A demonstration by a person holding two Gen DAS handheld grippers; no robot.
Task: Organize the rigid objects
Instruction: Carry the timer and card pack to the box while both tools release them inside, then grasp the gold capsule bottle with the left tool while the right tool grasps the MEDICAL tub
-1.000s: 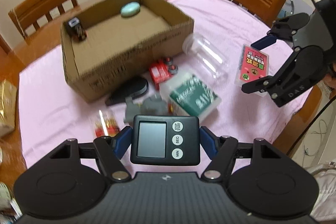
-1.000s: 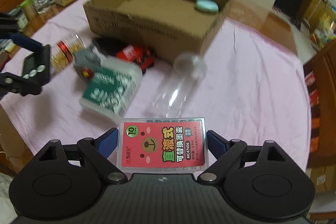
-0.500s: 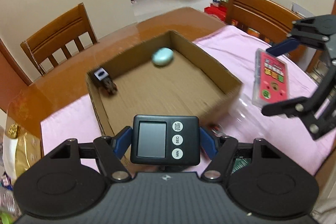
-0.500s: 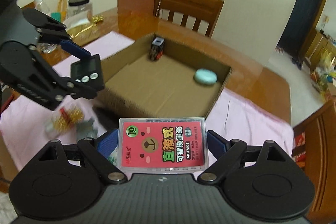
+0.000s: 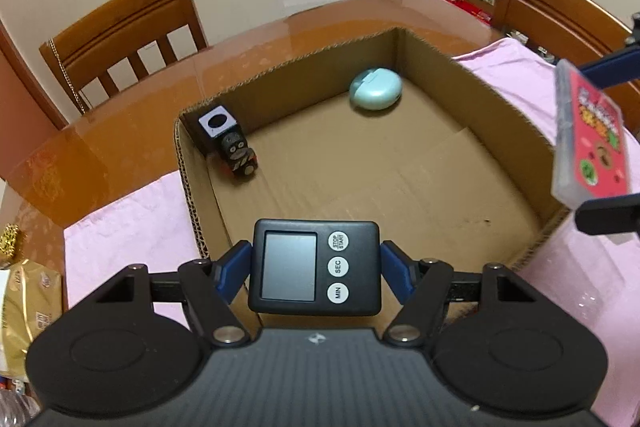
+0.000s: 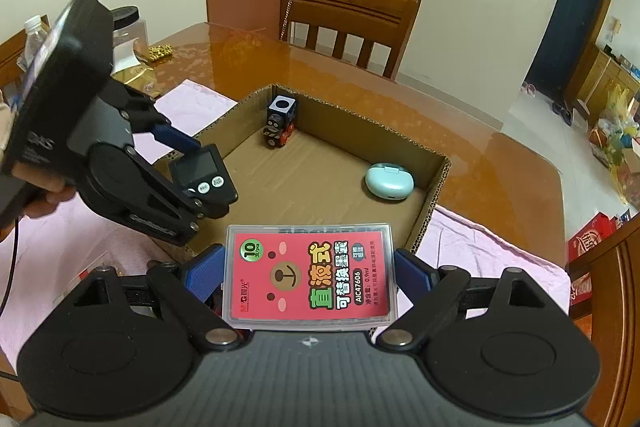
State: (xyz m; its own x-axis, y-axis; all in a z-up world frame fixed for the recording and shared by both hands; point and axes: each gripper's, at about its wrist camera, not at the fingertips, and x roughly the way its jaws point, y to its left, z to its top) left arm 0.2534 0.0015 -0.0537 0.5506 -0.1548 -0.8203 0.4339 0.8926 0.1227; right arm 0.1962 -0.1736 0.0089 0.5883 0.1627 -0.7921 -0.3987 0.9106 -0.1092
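The left gripper [image 5: 315, 269] is clamped on a black timer [image 5: 314, 267] over the near edge of the cardboard box [image 5: 500, 99]. The right gripper [image 6: 310, 277] grips a red refill case [image 6: 311, 275] above the box's near wall; a toy train [image 5: 234, 149] and mint case [image 5: 375, 89] lie inside

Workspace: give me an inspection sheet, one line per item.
Surface: glossy wooden table partly under a pink cloth.
Job's things: cardboard box holds a toy train and a mint earbud case.
Clutter: gold packet, plastic jar, water bottle.
Grippers: left tongs shut on the digital timer; right tongs shut on the red refill pack; both at the box.
Cables: black cable beneath the left handle.
Surroundings: wooden chairs, doorway, cartons on the floor.
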